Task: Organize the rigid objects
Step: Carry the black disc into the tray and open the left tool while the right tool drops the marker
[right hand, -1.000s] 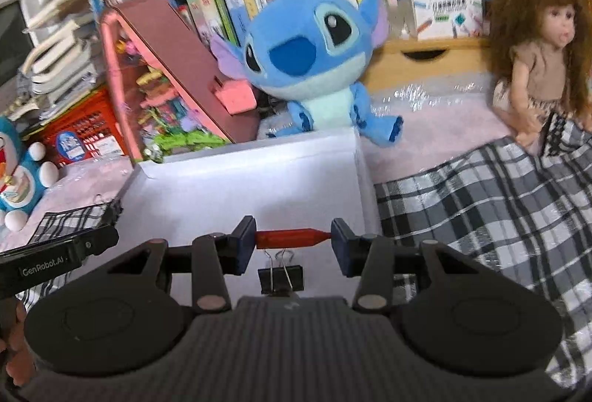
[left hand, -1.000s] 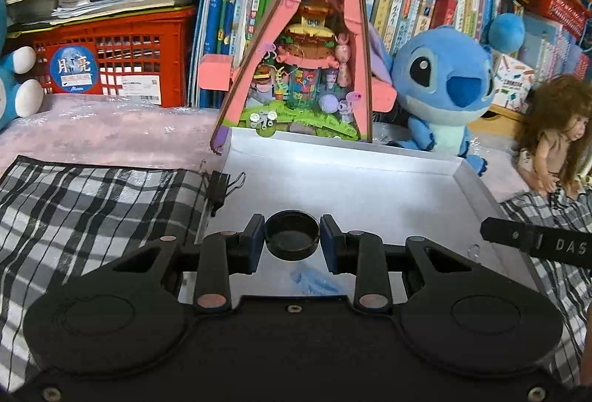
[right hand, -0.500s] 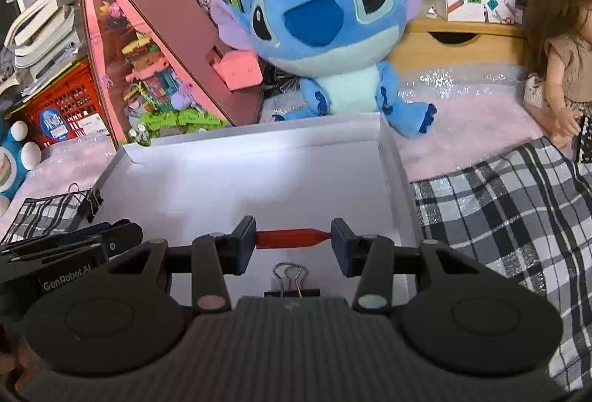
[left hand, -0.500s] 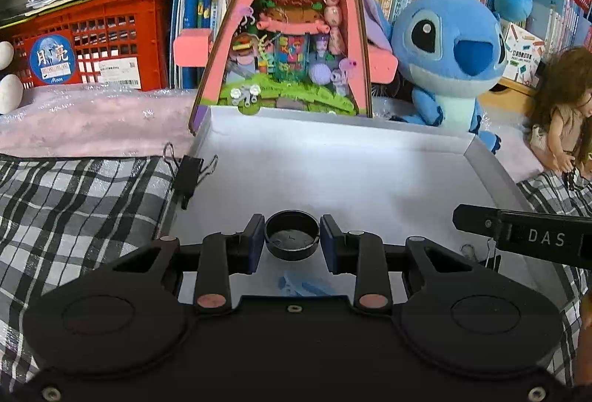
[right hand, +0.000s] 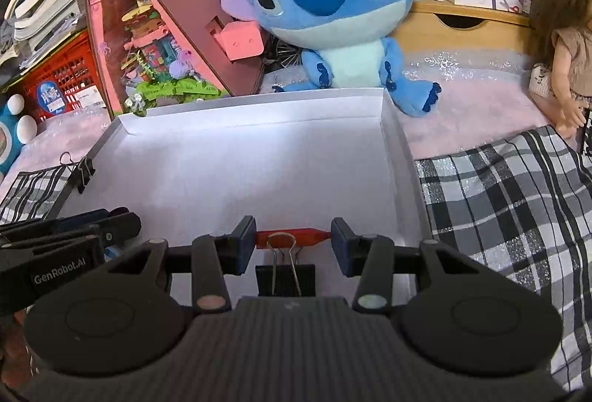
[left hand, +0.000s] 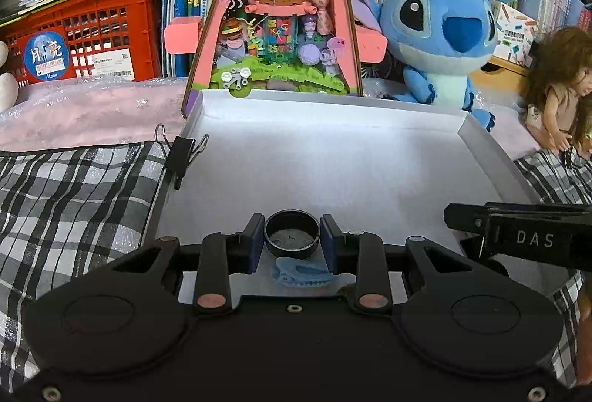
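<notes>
Right, in my left gripper [left hand: 292,242] a black cap [left hand: 292,233] sits squarely between the blue pads [left hand: 256,243], open side up; the jaws are drawn in close and clamped on its sides. It hangs over the near part of the white tray [left hand: 333,158], with a pale blue clip [left hand: 300,272] lying on the tray floor just under and nearer than the cap. In my right gripper [right hand: 293,242] a red stick [right hand: 294,238] lies crosswise, end to end between the pads [right hand: 247,239], so these jaws stand somewhat wider, closed on its two ends. It too is over the tray's near edge, and a black binder clip [right hand: 285,276] sits just below it, its wire handles crossing in front of the stick. Another binder clip [left hand: 180,153] grips the tray's left wall beside the plaid cloth [left hand: 74,195].
</notes>
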Motion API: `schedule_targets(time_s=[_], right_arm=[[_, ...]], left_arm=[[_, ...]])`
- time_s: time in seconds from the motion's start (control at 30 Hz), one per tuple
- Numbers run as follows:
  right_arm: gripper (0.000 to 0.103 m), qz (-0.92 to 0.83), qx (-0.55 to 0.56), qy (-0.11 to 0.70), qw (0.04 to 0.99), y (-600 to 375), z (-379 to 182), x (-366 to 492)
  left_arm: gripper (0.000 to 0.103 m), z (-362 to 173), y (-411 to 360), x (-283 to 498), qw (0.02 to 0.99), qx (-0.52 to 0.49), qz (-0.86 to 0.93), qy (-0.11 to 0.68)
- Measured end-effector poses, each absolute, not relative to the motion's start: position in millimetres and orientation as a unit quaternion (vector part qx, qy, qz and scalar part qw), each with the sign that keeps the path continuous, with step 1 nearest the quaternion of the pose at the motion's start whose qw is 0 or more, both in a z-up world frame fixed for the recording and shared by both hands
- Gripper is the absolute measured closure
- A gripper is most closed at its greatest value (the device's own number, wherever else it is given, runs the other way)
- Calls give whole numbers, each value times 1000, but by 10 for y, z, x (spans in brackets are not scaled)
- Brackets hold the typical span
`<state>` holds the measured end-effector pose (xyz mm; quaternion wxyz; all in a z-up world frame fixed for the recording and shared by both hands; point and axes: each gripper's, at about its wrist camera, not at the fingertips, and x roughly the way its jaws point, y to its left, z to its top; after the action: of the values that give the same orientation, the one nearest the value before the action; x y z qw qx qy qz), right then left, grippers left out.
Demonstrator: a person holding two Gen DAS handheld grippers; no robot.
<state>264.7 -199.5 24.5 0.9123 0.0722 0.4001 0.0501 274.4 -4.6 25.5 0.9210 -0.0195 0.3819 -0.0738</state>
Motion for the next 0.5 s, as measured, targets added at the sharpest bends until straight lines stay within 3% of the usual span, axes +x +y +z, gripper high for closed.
schedule_targets(time_s=[0.43, 0.5], right_arm=[[54, 54, 66, 400, 912, -2011, 235, 2575], [49, 52, 68, 398, 913, -2013, 235, 2573]], left_arm=[[72, 246, -40, 2663, 923, -5, -75, 377], [62, 261, -42, 2659, 924, -7, -74, 376]])
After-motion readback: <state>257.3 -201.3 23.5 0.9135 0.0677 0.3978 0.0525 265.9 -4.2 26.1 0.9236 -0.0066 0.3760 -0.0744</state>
